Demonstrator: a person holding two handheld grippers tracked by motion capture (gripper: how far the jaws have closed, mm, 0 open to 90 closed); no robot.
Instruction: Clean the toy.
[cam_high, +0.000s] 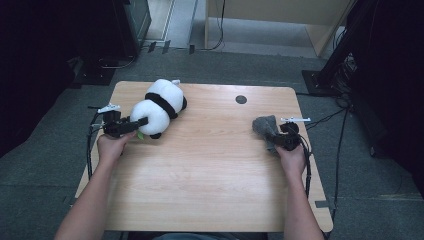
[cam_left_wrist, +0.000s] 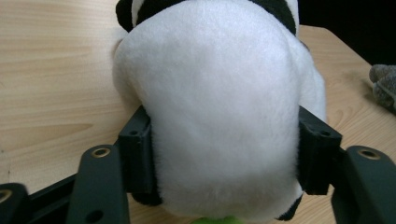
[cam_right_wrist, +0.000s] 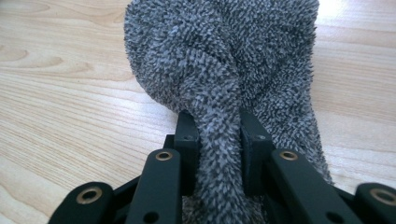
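1. My left tongs (cam_high: 142, 121), at the frame's left, squeeze the plush panda's (cam_high: 159, 106) white rump on the desk (cam_high: 210, 165).
2. My right tongs (cam_high: 272, 134), at the right, pinch a fold of grey fuzzy cloth (cam_high: 265, 125), nearly closed.

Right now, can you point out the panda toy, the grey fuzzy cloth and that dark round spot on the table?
panda toy (cam_high: 159, 102), high view, white body.
grey fuzzy cloth (cam_right_wrist: 219, 60), right gripper view, bunched folds.
dark round spot (cam_high: 241, 99), high view, its middle.
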